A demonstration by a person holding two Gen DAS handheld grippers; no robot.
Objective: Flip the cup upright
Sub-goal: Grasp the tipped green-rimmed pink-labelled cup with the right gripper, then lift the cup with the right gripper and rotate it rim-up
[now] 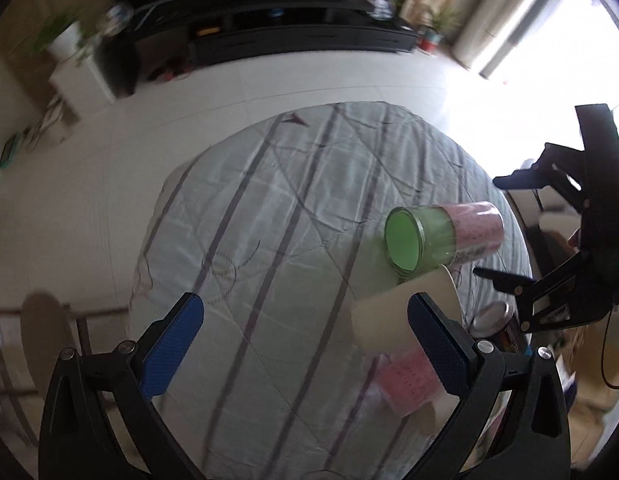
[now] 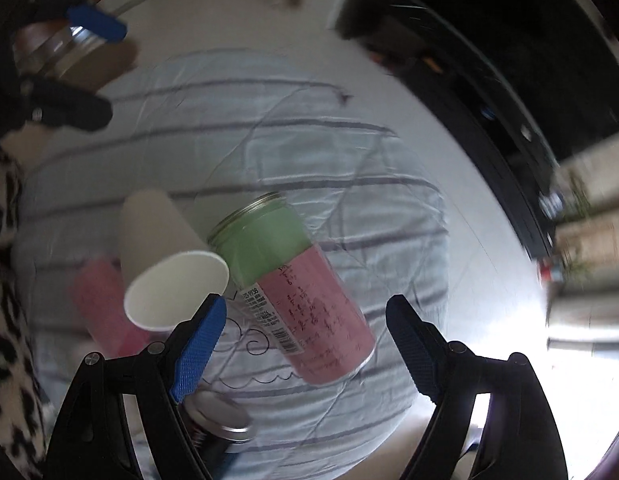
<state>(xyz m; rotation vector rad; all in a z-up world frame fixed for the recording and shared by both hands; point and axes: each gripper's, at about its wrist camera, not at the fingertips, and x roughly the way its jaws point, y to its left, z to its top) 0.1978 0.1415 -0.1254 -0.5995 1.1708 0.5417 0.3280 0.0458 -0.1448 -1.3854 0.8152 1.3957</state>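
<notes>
The paper cup [image 2: 171, 276] lies on its side on the striped cloth [image 2: 349, 152] of the bench, its open mouth facing the right gripper [image 2: 309, 340]. It sits just beyond the left finger of that gripper, outside the gap; the jaws are released and hold nothing. Beside the cup lies a green and pink jar [image 2: 293, 284]. The left gripper [image 1: 305, 332] has its jaws spread wide, and the cup [image 1: 405, 312] lies near its right finger.
</notes>
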